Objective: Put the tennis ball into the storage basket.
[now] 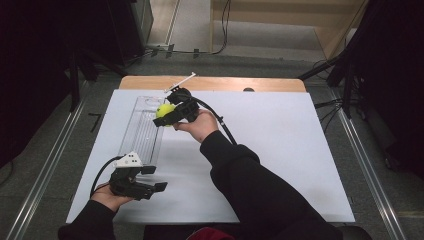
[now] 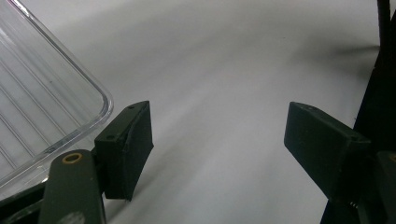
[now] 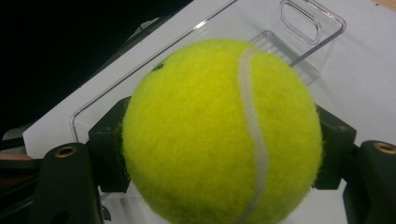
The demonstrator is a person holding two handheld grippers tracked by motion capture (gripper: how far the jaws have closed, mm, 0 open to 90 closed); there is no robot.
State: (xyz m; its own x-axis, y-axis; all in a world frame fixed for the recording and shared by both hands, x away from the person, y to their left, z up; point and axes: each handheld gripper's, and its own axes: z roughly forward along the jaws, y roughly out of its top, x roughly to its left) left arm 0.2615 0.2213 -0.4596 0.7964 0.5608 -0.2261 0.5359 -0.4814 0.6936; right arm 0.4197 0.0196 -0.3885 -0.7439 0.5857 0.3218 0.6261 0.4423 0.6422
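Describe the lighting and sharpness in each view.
High view: bright white table, dark surroundings, slightly soft. Left gripper view: open jaws sharp, soft shadows on the table, glare on the clear tray. Right gripper view: tennis ball evenly lit, tray behind slightly blurred.

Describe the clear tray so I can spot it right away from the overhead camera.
Start at the white table top and look to its left half. The clear tray lies there, long and narrow, running away from the person, with the right gripper holding a tennis ball above its far end. It is see-through, with ribbed lines.
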